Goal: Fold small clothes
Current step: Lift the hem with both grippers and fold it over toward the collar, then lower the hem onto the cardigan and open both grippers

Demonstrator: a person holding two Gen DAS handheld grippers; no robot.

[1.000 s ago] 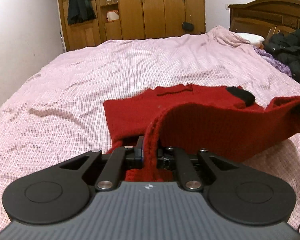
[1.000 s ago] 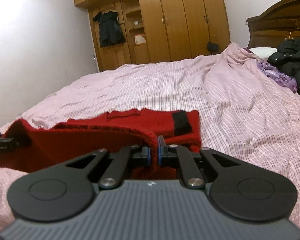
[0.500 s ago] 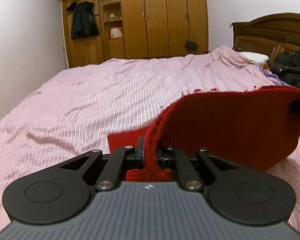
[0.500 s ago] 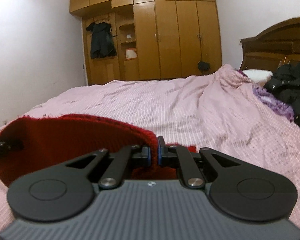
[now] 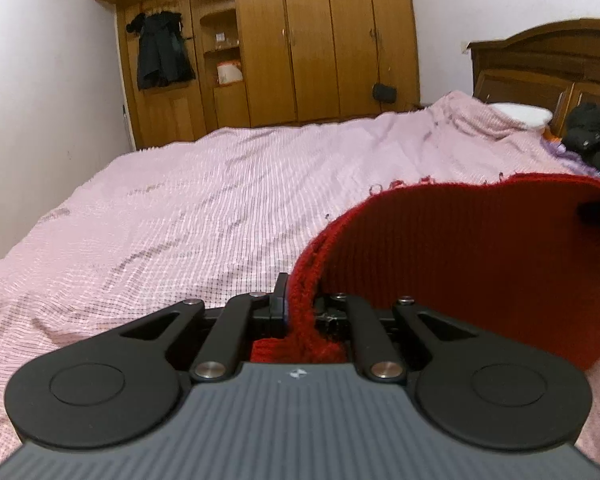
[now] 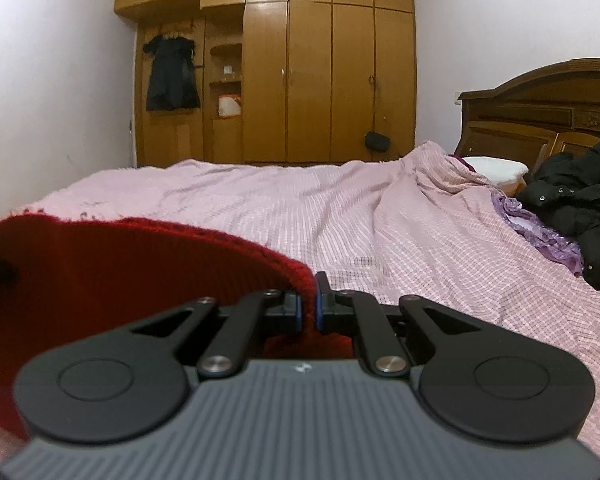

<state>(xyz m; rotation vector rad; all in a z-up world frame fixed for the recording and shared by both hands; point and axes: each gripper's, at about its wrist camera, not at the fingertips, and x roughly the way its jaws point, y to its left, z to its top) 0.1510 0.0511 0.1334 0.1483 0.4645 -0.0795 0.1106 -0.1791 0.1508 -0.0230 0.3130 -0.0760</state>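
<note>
- Since a second ago the red sweater (image 5: pixel 460 272) has risen off the bed (image 5: pixel 220 208), hiding its flat half.
- Left gripper (image 5: pixel 300 304) and right gripper (image 6: pixel 315 304) each pinch a hem corner.
- The hem stretches sideways between them, equally near; the fold lies forward.

Both wrist cams low over bed (image 5: pixel 220 208), facing wardrobe (image 6: pixel 308 80); shared: red knit (image 5: pixel 480 264).

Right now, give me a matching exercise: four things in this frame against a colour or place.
Things:
1. sweater
2. bedspread
3. dark garment
4. black jacket

Descriptions:
A. pink checked
B. hanging on the wardrobe
C. red, gripped by both claws
D. heaped by the headboard

Pairs: 1-C, 2-A, 3-B, 4-D
</note>
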